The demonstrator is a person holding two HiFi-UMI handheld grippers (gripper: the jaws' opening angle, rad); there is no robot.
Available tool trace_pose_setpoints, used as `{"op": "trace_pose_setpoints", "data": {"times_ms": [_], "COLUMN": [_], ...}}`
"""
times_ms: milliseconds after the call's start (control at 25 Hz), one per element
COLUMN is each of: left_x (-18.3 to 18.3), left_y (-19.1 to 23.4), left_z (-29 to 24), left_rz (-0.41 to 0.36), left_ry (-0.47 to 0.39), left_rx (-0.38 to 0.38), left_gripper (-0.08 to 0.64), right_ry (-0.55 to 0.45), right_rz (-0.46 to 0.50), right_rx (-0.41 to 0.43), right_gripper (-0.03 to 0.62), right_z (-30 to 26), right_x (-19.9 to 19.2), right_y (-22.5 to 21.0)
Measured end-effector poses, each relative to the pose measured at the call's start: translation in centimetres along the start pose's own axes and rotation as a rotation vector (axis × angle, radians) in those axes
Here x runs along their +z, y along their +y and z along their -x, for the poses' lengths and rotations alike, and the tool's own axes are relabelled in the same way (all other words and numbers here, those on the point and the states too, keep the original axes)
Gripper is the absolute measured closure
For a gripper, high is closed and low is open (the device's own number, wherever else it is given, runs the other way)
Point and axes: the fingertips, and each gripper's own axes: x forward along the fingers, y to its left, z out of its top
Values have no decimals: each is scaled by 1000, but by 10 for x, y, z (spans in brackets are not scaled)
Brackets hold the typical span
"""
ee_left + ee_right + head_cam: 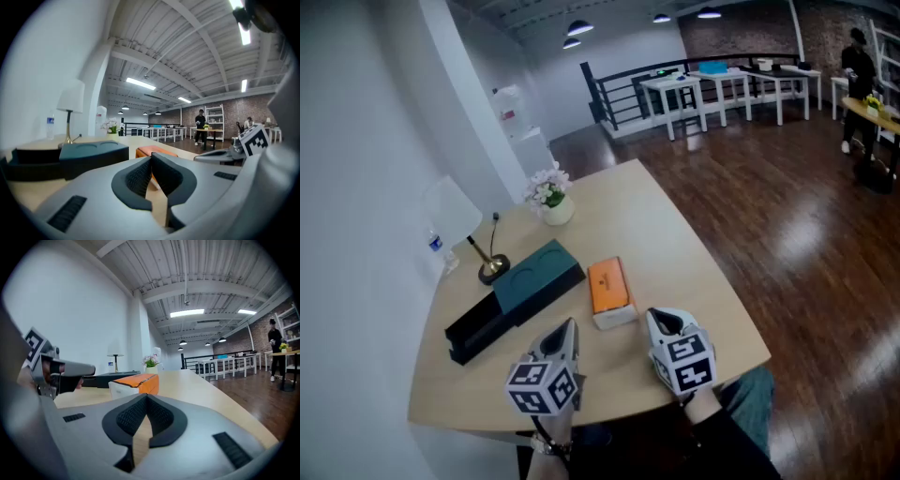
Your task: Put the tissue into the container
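Observation:
An orange and white tissue box lies flat in the middle of the tan table. Left of it sits the container, a long dark tray with a teal block on its right half. My left gripper and right gripper hover side by side near the table's front edge, just short of the box. Both are shut with nothing between the pads. In the left gripper view the shut tips point at the box, with the container to the left. In the right gripper view the tips sit below the box.
A white lamp, a small water bottle and a pot of flowers stand along the table's far side by the wall. Beyond the table are dark wood floor, a black railing, white tables and a person far right.

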Motion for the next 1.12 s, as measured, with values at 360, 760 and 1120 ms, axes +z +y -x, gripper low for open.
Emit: {"op": "trace_pose_setpoints", "data": {"times_ms": [360,760,1120], "left_x": [34,-26,-38], "left_y": [-35,-33,-33], "left_z": [-105,-150,-149], "left_rz": [55,-81,-55], "left_ry": [193,479,485], "left_rx": [-48,37,-41], "left_gripper": [-6,-5,106], "right_ry": [10,12,10], "right_rz": [-8,-8,-12], "right_rx": [-8,-9,-8], "right_gripper": [586,586,586], "right_z": [5,6,5], "right_x": [-4,-3,-3], "right_y": [-5,-3,-2]}}
